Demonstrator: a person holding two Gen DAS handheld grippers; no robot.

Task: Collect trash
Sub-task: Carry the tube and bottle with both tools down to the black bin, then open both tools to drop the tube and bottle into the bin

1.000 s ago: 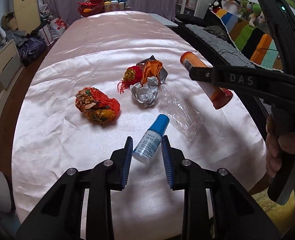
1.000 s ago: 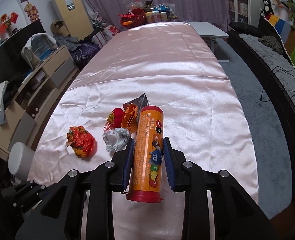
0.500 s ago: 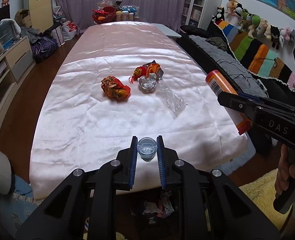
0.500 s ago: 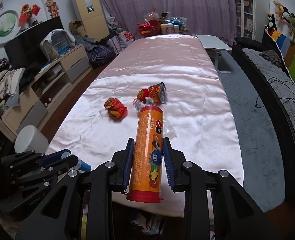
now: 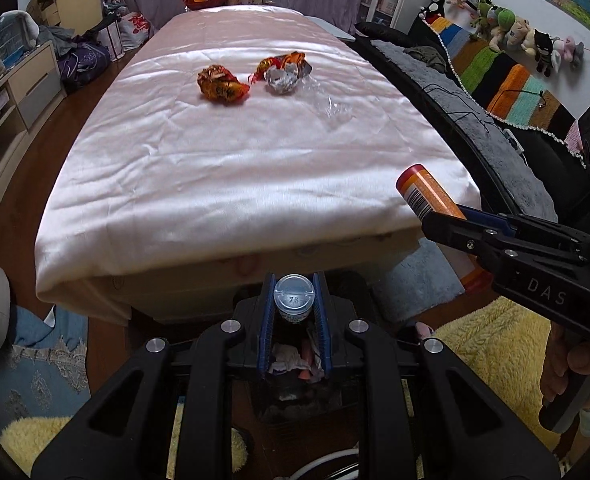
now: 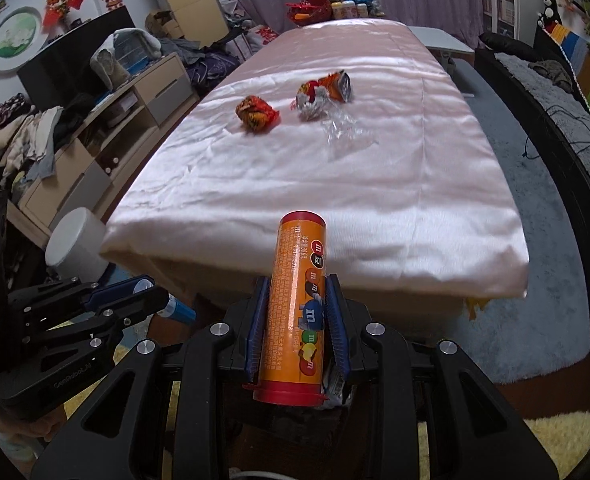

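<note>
Nearest, the left gripper (image 5: 293,312) pinched a small blue-capped plastic bottle (image 5: 293,301); the right gripper (image 6: 296,322) clamped a stiff, light orange cardboard candy tube (image 6: 300,300) mid-body. Farther off, soft crumpled foil wrappers (image 5: 281,80) lay on the pink satin-covered table (image 5: 231,184).

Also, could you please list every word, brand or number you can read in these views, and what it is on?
"76": clear cap of the small bottle in the left gripper.
"m": orange candy tube in the right gripper; its fine print is unreadable.
"DAS": black right gripper body.
"GenRobot.AI": black left gripper body.
</note>
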